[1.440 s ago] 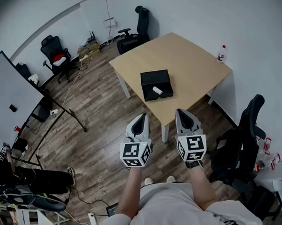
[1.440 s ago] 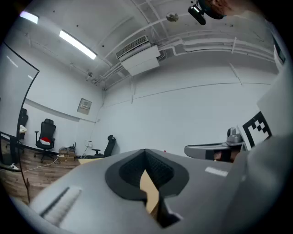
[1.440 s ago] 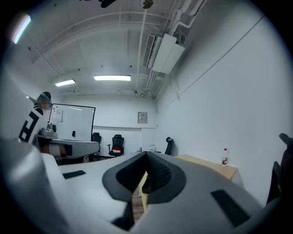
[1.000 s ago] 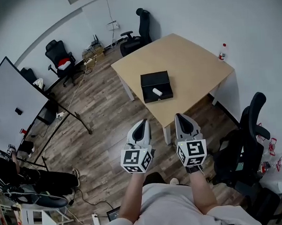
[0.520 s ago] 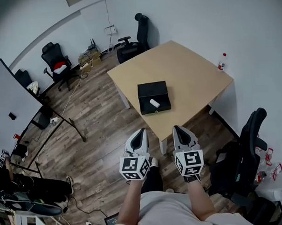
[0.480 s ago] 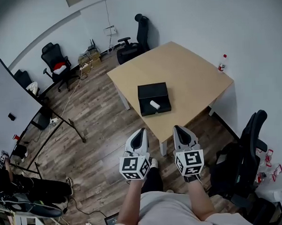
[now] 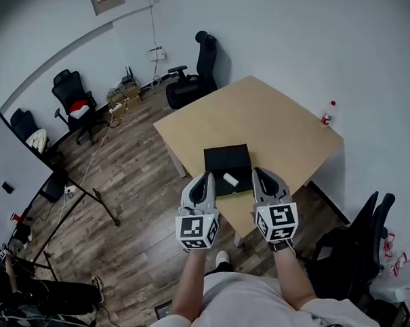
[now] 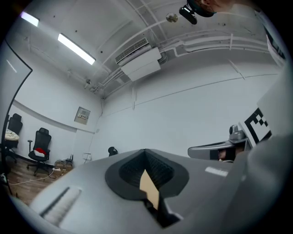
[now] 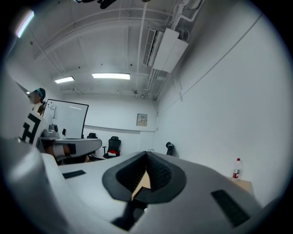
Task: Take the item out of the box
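An open black box lies on the light wooden table, near its front edge. A small white item rests inside the box at its near right. Both grippers are held up side by side over the table's front edge. In the head view my left gripper stands at the box's near left corner and my right gripper just right of the box. Both are shut with nothing between the jaws. In the gripper views, the left gripper and right gripper point level across the room, so the box is hidden there.
A water bottle stands at the table's right corner, also visible in the right gripper view as the bottle. Office chairs stand along the far wall; another chair is at my right. A whiteboard stand is left.
I have stepped closer to the table; the box now lies right in front of the gripper tips instead of well beyond them. Both grippers stayed shut and side by side.
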{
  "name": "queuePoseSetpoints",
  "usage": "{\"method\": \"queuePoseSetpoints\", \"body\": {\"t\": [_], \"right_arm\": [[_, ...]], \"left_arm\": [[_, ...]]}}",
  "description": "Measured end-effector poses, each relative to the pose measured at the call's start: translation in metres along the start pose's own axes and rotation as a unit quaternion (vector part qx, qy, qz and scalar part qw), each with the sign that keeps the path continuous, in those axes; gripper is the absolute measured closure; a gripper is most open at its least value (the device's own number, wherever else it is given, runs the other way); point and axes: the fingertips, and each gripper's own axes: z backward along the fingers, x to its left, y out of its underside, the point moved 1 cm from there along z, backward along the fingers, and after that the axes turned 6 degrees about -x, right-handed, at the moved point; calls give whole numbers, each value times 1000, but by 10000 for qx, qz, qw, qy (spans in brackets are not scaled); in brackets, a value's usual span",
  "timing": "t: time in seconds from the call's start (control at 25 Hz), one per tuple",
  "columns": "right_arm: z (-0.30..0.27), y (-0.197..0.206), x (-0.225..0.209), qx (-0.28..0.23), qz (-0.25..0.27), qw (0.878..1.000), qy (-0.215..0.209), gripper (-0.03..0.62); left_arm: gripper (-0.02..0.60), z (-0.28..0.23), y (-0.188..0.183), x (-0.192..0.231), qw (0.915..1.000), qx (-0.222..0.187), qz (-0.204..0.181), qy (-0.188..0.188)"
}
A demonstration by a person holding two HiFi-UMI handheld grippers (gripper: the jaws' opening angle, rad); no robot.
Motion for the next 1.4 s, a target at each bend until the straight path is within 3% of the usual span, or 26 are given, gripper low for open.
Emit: {"method": "queuePoseSetpoints", "body": {"t": [0.6,0.92,1.4], "right_arm": [[-118,49,7,296,119,9995,84,582],[-140,88,-7,683,71,9975,181,582],[-162,173,-35,1531,-197,9879,-121,582]], "left_arm": [[575,-80,49,92,9992,84,335,219],[575,-109,85,99,9974,371,492,381],[575,-140,161,94,9920,979,740,310]]}}
